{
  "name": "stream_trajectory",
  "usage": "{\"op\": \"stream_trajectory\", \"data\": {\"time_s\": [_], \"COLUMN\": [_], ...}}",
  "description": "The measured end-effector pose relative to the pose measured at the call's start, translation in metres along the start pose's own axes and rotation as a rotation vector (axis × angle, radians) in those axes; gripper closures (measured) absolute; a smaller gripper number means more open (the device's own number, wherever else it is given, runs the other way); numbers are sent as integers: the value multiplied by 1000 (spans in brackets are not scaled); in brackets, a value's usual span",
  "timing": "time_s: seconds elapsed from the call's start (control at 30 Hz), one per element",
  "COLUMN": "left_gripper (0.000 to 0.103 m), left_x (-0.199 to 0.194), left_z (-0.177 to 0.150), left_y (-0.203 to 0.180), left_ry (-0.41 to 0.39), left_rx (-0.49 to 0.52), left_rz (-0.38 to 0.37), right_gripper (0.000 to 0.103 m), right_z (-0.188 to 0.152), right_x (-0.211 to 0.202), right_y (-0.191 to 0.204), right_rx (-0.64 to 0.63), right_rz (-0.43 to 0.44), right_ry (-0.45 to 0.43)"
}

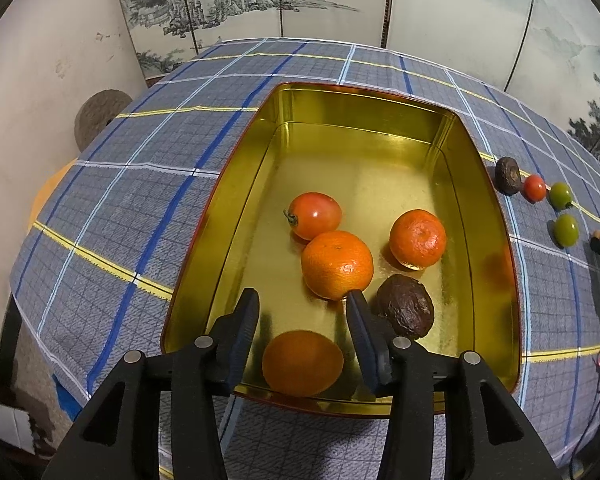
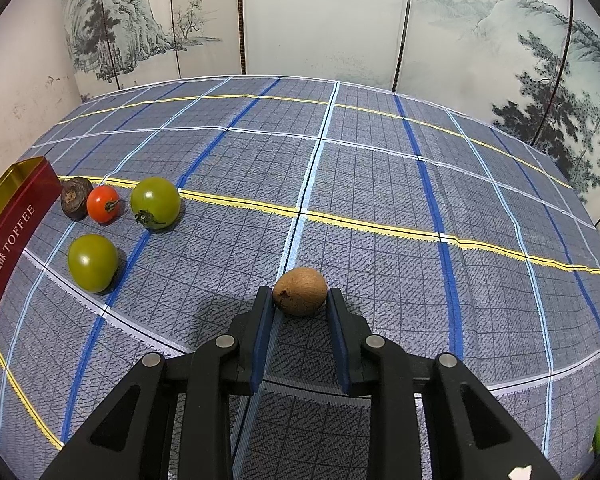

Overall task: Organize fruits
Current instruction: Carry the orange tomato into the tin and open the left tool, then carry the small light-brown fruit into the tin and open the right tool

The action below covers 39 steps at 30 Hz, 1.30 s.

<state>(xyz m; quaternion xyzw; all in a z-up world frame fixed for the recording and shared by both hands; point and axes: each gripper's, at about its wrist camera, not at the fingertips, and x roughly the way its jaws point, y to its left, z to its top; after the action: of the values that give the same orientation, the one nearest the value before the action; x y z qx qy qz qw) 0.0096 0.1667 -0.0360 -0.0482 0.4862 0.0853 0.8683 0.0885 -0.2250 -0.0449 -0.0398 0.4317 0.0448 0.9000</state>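
Right tool [image 2: 299,295] seemingly grips brown fruit [image 2: 300,290] on tablecloth [image 2: 380,200].

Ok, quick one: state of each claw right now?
Left claw: open, empty, above the gold tin.
Right claw: fingers flank the small brown fruit; cannot tell whether it is gripped.

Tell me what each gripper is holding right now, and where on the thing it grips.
The right gripper brackets a small brown fruit at its two sides; whether the pads press it cannot be told. The left gripper holds nothing, open above the gold tin.
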Motion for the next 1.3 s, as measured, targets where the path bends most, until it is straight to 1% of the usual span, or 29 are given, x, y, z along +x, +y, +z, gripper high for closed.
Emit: {"op": "stream_trajectory", "data": {"time_s": [0.1,0.2,0.33,0.5,0.57,0.67,0.73,0.9,1.17,1.3], "left_gripper": [52,47,46,44,43,42,41,40,39,39], "left_x": [-1,-3,-5,-10,-14,-19,-22,-28,-36,-38], "left_z": [-1,-2,-2,-2,-1,0,0,1,-1,-3], "left_y": [0,-2,-4,-7,-6,-5,-5,-2,9,16], "left_ry": [-9,-20,-39,-61,-70,-88,-93,-105,-113,-118], "left_rx": [4,9,17,9,4,3,1,-8,-36,-53], "left_rz": [-2,4,7,1,-7,1,1,-1,9,24], "right_gripper": [78,78,78,78,78,78,78,78,78,78], "right_z": [0,0,2,10,15,21,28,32,28,25], "right_x": [0,-1,-5,-14,-23,-35,-44,-61,-79,-80], "right_y": [-1,-1,0,5,14,29,42,89,181,219], "right_rx": [-1,3,2,7,-2,-30,-48,-126,-283,-347], "right_rz": [-4,-8,-4,22,41,70,117,216,390,450], "right_ry": [-1,-1,-10,-35,-55,-84,-101,-124,-114,-101]}}
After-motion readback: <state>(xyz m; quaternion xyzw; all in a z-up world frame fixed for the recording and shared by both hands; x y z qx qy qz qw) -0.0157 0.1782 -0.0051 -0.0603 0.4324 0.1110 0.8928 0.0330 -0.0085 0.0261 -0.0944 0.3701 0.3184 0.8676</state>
